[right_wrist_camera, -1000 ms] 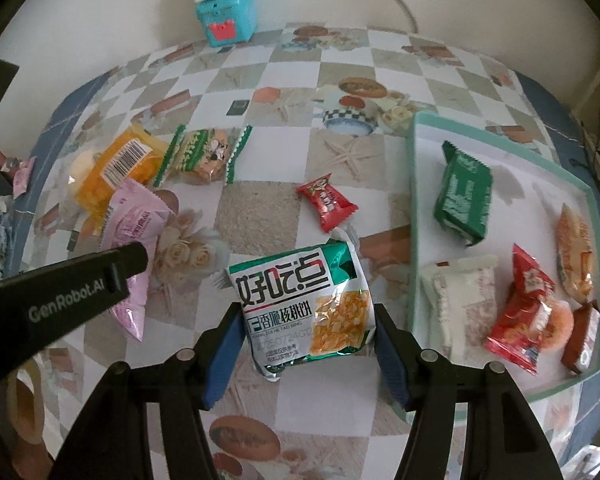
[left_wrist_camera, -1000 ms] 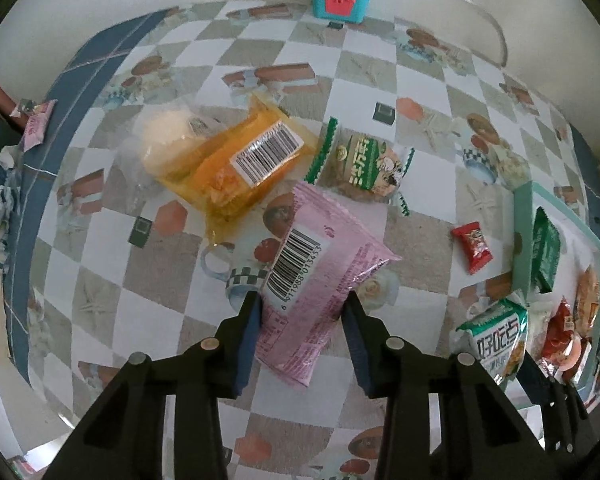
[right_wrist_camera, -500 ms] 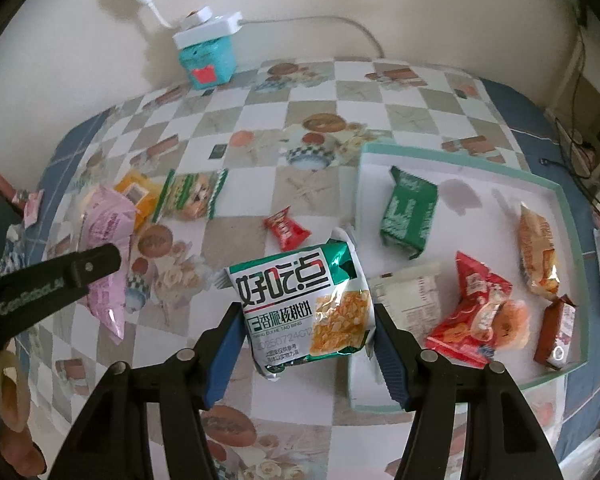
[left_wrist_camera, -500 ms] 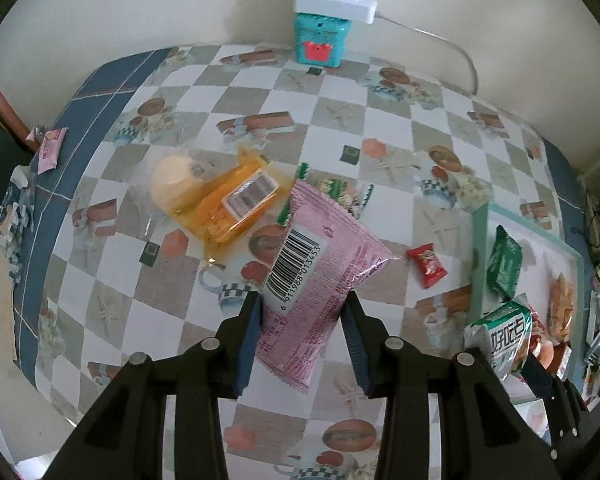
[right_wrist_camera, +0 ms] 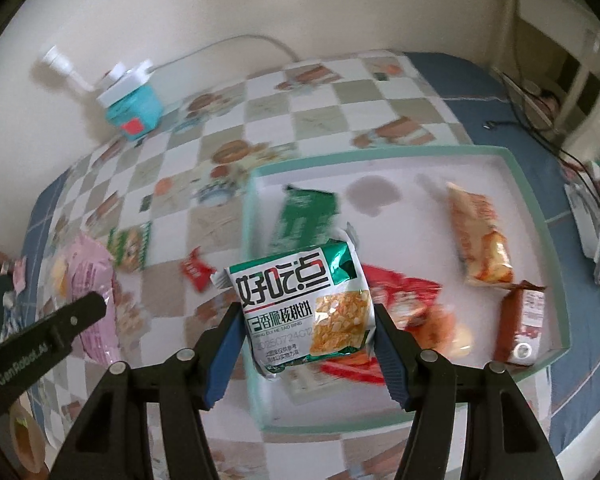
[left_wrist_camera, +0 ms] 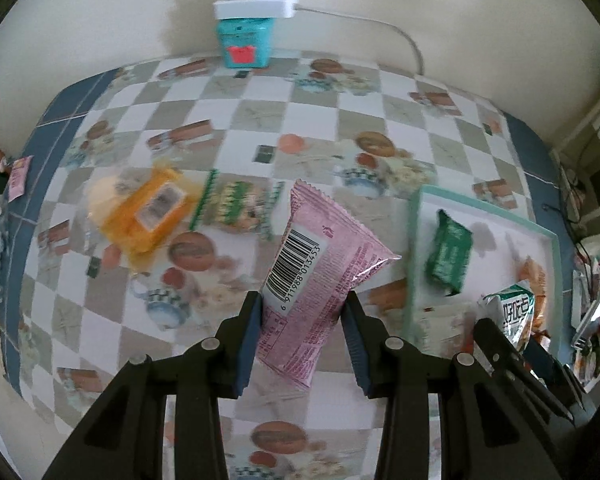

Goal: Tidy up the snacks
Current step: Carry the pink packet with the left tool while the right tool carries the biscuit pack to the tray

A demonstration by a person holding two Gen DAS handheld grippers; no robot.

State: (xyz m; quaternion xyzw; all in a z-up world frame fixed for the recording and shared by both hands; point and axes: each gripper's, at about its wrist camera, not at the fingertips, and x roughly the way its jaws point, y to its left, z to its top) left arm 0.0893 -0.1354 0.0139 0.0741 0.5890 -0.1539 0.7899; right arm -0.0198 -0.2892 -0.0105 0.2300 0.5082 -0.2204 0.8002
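Fingers (left_wrist_camera: 249, 322) of left gripper (left_wrist_camera: 303, 320) clamped on pink packet (left_wrist_camera: 314, 280), barcode 6 911988 013453, above checkered surface (left_wrist_camera: 260, 128) beside tray (left_wrist_camera: 414, 240). Right gripper (right_wrist_camera: 304, 338) pinching green-white bag (right_wrist_camera: 304, 304) marked "TAO BING" over tray (right_wrist_camera: 380, 156); "GenRobot.AI" on left gripper's arm.

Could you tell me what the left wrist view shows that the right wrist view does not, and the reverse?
Only the left wrist view shows the orange packet on the tablecloth and the barcode on the pink packet clamped in the left gripper. Only the right wrist view shows the brown bar and the small red packet, plus the right gripper gripping the green-and-white bag. Both show the tray, the dark green packet and the teal box.
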